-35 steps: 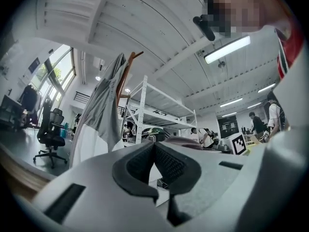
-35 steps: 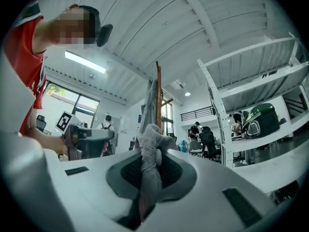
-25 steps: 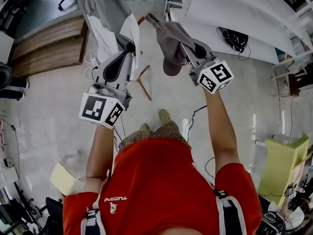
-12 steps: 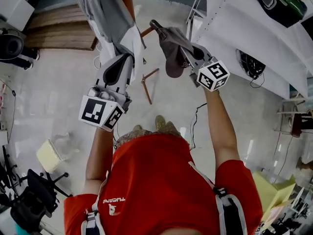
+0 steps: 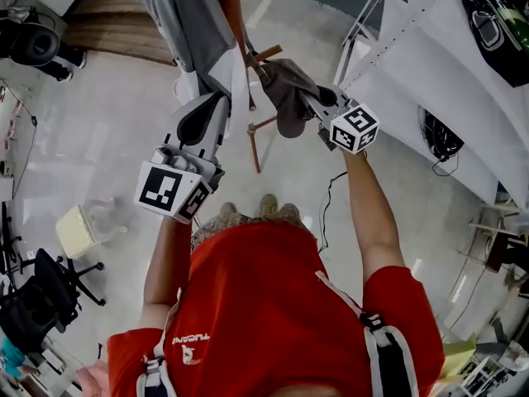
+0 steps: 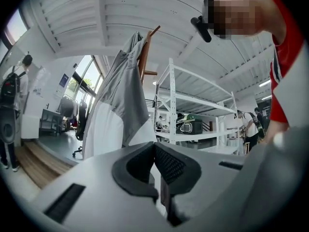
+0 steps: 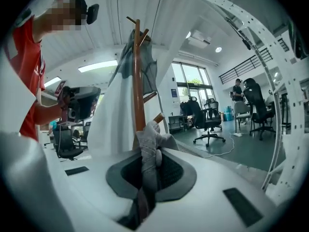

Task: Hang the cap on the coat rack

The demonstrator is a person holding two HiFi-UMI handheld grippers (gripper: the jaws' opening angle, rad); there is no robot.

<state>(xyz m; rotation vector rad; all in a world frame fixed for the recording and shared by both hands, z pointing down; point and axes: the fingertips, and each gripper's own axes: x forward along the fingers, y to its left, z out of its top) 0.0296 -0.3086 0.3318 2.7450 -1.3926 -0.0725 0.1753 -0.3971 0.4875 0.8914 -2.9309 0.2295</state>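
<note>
A grey-brown cap (image 5: 285,89) hangs from my right gripper (image 5: 312,99), which is shut on a fold of its fabric (image 7: 146,146). The cap's far edge is right by a short peg (image 5: 266,55) of the wooden coat rack (image 5: 230,7); whether they touch I cannot tell. In the right gripper view the rack's pole (image 7: 138,81) stands straight ahead, with a peg (image 7: 158,118) just beyond the held cloth. A grey and white jacket (image 5: 192,27) drapes the rack. My left gripper (image 5: 216,99) is raised beside that jacket (image 6: 120,100), shut, with nothing between its pads.
White metal shelving (image 5: 430,48) stands to the right of the rack. The rack's legs (image 5: 256,143) spread on the pale floor, where a cable (image 5: 326,209) trails. A yellow box (image 5: 74,230) and an office chair (image 5: 33,304) are at the left. People stand in the background.
My right gripper has carried the cap up and left, closer to the rack's peg. The left gripper stays raised beside the jacket. The head view has swung round.
</note>
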